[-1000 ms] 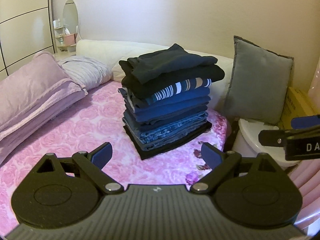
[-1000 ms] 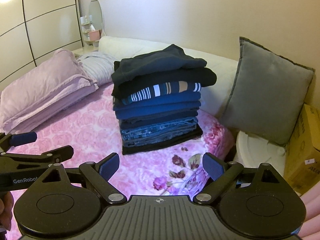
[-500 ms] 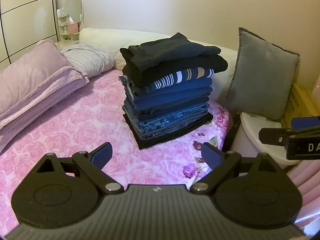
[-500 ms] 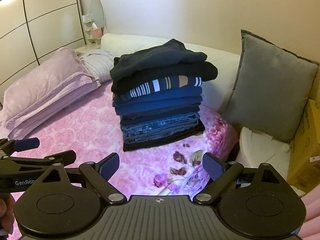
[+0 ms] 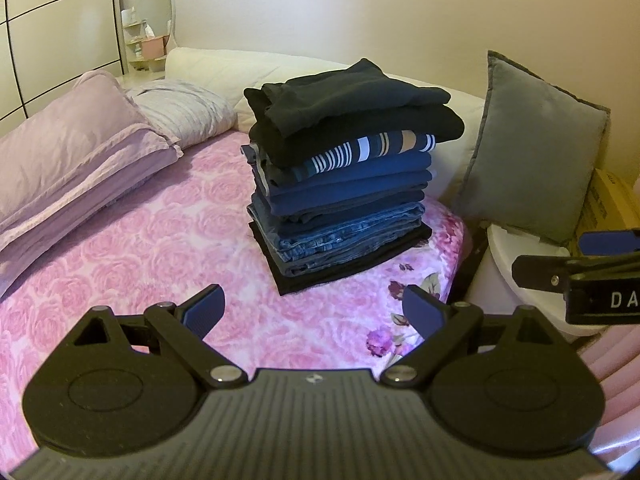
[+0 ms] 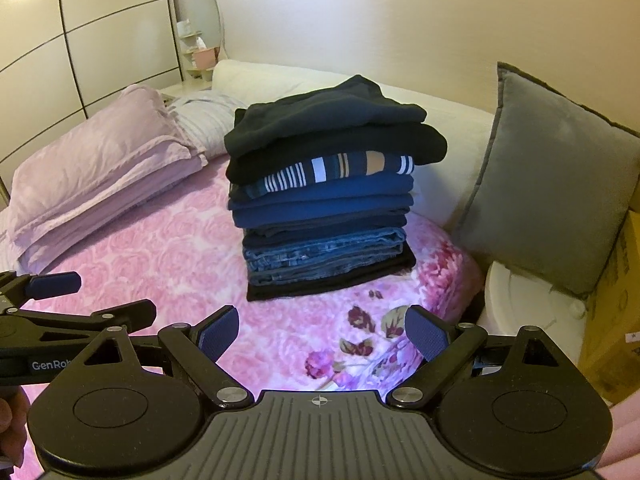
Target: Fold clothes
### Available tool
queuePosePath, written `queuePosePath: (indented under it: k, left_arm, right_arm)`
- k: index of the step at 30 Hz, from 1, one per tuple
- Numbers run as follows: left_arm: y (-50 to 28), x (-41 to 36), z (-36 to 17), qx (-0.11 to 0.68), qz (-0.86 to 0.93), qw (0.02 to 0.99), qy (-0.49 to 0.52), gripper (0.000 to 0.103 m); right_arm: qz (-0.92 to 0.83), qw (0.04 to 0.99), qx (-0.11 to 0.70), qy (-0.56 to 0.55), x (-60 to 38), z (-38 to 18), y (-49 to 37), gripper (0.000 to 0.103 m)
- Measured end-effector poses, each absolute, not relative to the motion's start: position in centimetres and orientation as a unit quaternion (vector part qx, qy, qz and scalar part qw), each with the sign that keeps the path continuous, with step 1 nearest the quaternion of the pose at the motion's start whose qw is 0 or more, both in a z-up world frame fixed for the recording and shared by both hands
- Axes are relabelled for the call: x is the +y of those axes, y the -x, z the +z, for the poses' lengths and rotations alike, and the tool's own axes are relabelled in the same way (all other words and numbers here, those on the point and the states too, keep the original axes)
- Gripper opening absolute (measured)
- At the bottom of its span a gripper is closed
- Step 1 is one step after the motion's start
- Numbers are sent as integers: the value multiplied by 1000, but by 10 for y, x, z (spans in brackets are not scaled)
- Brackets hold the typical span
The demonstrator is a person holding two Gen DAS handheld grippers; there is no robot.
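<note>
Plainly, "GenRo" marks the left hand-held gripper [image 5: 314, 312]; "DA" the right hand-held gripper [image 6: 322, 334]; both spread wide, empty.

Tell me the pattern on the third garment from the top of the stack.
The third garment has navy, white and tan stripes; clearest in the right wrist view.

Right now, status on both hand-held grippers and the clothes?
Left hand-held gripper open, empty. Right hand-held gripper open, empty. Folded clothes pile stacked on the bed, untouched. Nothing between grippers and pile.
</note>
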State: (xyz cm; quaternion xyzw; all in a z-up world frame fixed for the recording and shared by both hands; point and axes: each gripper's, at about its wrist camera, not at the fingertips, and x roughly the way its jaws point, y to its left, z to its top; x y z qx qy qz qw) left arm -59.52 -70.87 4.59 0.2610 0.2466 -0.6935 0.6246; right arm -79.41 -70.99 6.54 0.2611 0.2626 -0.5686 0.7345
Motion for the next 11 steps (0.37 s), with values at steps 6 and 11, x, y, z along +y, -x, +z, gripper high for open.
queuePosePath:
  k: [6, 11]
  left_arm:
    - [600, -714, 43, 249, -689, 629, -260, 94]
    - [604, -719, 40, 258, -683, 635, -253, 94]
  right_arm:
    - [-562, 738, 266, -260, -716, 63, 798, 93]
    - [-558, 741, 271, -258, -721, 61, 802, 93]
